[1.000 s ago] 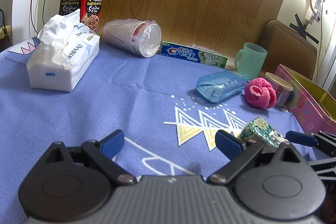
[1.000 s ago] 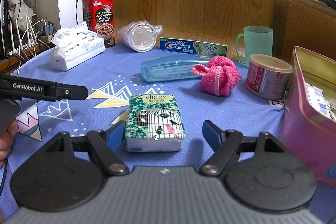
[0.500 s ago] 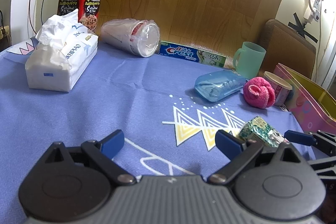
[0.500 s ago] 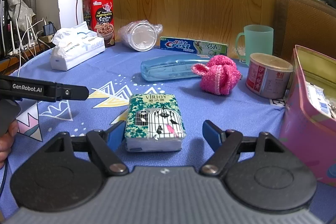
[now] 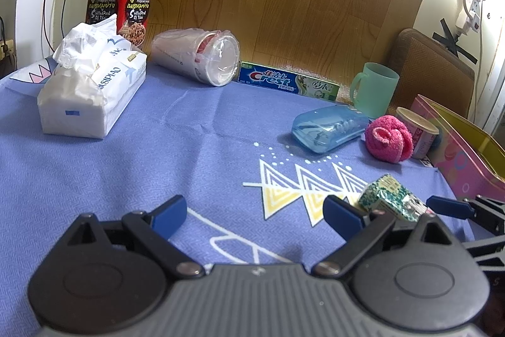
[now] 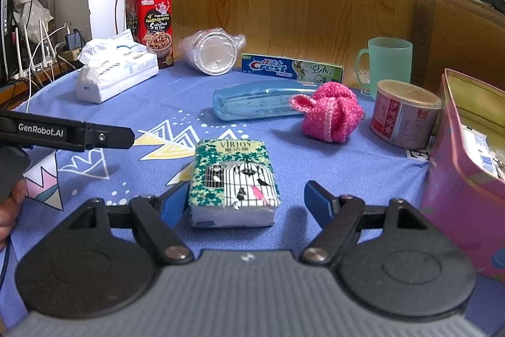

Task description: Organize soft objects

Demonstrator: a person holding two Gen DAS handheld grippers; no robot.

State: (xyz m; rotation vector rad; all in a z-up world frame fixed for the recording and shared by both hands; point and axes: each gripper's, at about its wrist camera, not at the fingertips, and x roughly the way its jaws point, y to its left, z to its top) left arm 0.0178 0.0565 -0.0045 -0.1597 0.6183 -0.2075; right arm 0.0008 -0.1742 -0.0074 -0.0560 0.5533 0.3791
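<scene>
A: Where is the tissue pack lying?

B: On the tabletop, sitting between the right tool's spread jaws, one pad nearly touching, the other apart.

A: And the left tool?

B: Hovering wide open, gripping nothing.

A: How will it be handling?

B: Likely light, squashy, wrapper slick; pinching its long sides looks safest
</scene>
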